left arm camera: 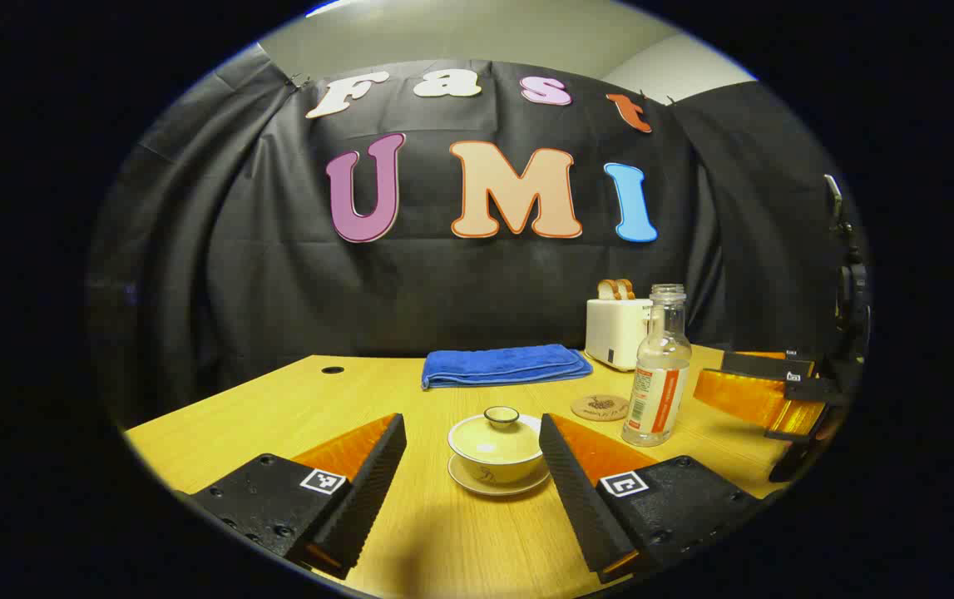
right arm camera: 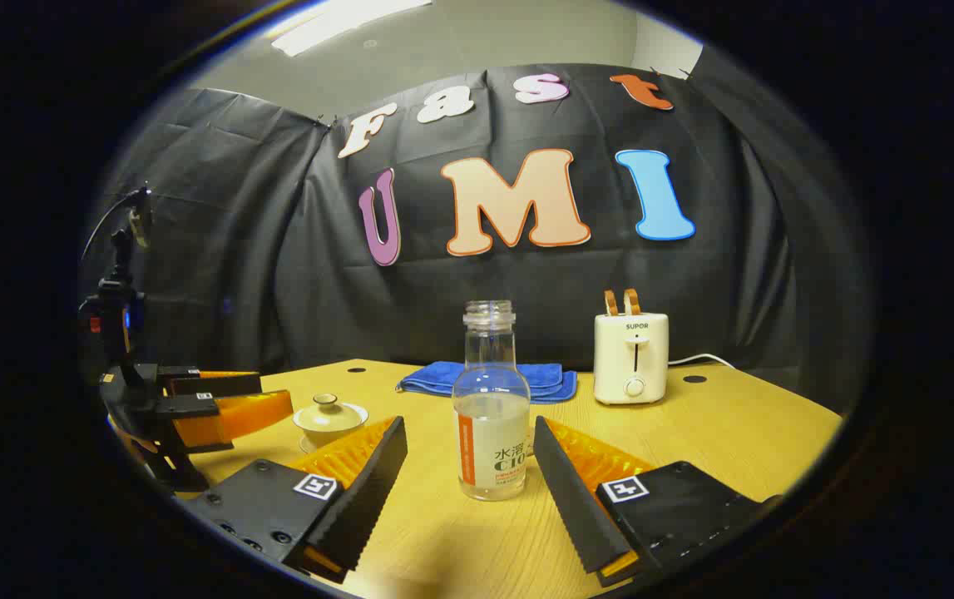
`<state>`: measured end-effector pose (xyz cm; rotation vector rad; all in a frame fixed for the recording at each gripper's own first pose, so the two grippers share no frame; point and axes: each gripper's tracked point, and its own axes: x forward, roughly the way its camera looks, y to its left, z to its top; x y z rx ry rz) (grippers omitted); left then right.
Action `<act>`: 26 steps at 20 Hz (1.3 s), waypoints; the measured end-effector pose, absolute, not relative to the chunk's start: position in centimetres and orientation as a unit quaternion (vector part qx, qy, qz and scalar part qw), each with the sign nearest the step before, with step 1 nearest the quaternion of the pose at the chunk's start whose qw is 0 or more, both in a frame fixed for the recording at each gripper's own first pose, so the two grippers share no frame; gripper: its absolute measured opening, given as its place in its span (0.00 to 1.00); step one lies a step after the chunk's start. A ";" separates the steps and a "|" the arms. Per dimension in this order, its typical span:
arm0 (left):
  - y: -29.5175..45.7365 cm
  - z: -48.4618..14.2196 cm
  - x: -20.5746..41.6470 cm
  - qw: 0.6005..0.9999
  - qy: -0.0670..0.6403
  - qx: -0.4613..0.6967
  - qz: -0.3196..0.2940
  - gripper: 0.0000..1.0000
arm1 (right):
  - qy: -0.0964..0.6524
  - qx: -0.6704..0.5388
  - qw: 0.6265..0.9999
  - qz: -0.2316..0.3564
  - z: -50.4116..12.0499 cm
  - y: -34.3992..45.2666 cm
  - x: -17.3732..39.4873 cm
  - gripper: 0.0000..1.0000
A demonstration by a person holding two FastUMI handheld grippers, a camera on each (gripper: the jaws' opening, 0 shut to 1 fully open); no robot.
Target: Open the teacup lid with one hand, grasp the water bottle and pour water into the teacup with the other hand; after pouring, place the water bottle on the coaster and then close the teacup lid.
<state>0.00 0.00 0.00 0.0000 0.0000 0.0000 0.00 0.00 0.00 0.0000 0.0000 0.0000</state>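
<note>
Teacup (left arm camera: 496,456) and its lid (left arm camera: 500,424) stood between the fingers of my left gripper (left arm camera: 472,462), which was spread wide and touched nothing; the cup sat on its saucer (left arm camera: 496,485) on the wooden table (left arm camera: 294,408), a little ahead of the fingertips. My right gripper (right arm camera: 470,466) was released too, both fingers apart from the water bottle (right arm camera: 491,408), which stood upright between them with its mouth uncapped and some water inside.

From this I judged that nothing of the task was done. The lid was on the cup, the bottle was not grasped, no water was poured, and the round coaster (left arm camera: 600,407) just beside the bottle was bare. All steps were left: lifting the lid, pouring, setting the bottle on the coaster, closing the cup.

Farther out lay a folded blue towel (left arm camera: 503,365) and a white toaster (right arm camera: 631,358) with bread slices in it, both near the back edge of the table.

Some things I could not make out. Whether the cup held anything was hidden by the lid. In the right gripper view the bottle covered the place where the coaster should be. In the left gripper view the other gripper was cut off at the edge, and the hand holding it was too dark to see.
</note>
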 end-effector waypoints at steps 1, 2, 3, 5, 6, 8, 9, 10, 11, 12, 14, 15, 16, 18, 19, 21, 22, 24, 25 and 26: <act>0.1 -0.1 0.0 1.000 0.000 0.002 0.004 0.95 | 0.003 -0.004 1.000 -0.002 -0.1 0.0 0.1 1.00; 0.0 -0.2 0.1 1.000 0.002 0.002 0.004 0.94 | 0.001 -0.009 1.000 -0.003 0.1 0.1 0.1 1.00; 0.0 -0.4 0.1 1.000 0.004 0.002 0.006 0.94 | 0.003 -0.006 1.000 -0.004 -0.2 -0.1 0.1 0.98; -0.2 -0.3 0.2 1.000 0.003 0.003 0.000 0.95 | 0.004 -0.008 1.000 -0.008 -0.2 -0.1 0.0 0.98; -0.2 -0.2 0.2 1.000 0.002 0.002 0.002 0.95 | 0.003 -0.007 1.000 -0.008 -0.1 0.0 0.0 0.98; 0.1 -0.4 0.2 1.000 0.003 0.002 0.007 0.96 | 0.004 -0.007 1.000 -0.009 -0.2 -0.2 0.1 0.98; -0.1 -0.3 0.2 1.000 0.002 0.002 0.006 0.96 | 0.003 -0.007 1.000 -0.009 -0.2 -0.1 0.1 0.98; -0.2 -0.3 0.2 1.000 0.001 0.002 0.004 0.95 | 0.003 -0.007 1.000 -0.007 -0.1 0.0 0.1 0.98; -0.3 -0.4 0.2 1.000 0.002 0.002 0.001 0.96 | 0.002 -0.007 1.000 -0.004 -0.1 0.1 0.0 0.98; -0.6 -0.4 0.2 1.000 0.001 0.002 -0.006 0.96 | 0.003 -0.007 1.000 -0.003 -0.1 0.1 0.1 0.94; -1.2 -0.2 0.3 1.000 -0.003 0.002 -0.021 0.96 | 0.002 -0.008 1.000 -0.011 -0.1 -0.3 0.1 0.96; -1.1 -0.2 0.4 1.000 -0.004 0.000 -0.021 0.96 | 0.002 -0.008 1.000 -0.011 -0.2 -0.3 0.1 0.97; -1.1 -0.2 0.4 1.000 -0.002 0.001 -0.021 0.96 | 0.001 -0.008 1.000 -0.011 -0.2 -0.2 0.2 0.98; -0.9 -0.2 0.3 1.000 -0.004 0.001 -0.018 0.96 | 0.001 -0.008 1.000 -0.011 -0.1 -0.2 0.1 0.98; -1.0 -0.3 0.4 1.000 -0.002 0.001 -0.017 0.96 | 0.002 -0.008 1.000 -0.011 -0.2 -0.2 0.1 0.98; -1.0 -0.3 0.4 1.000 -0.003 0.000 -0.017 0.96 | 0.002 -0.008 1.000 -0.011 -0.1 -0.1 0.0 0.98; -0.9 -0.3 0.3 1.000 -0.002 0.001 -0.014 0.96 | 0.002 -0.008 1.000 -0.011 0.0 -0.1 0.1 0.98; -0.3 -0.3 0.5 1.000 -0.001 0.001 -0.002 0.96 | 0.002 -0.008 1.000 -0.011 -0.1 -0.2 0.1 0.98; -0.3 -0.4 0.5 1.000 0.001 0.001 0.003 0.96 | 0.002 -0.008 1.000 -0.011 -0.1 -0.2 0.1 1.00; -0.3 -0.4 0.6 1.000 0.002 0.001 0.003 0.96 | 0.002 -0.008 1.000 -0.011 -0.1 -0.2 0.1 1.00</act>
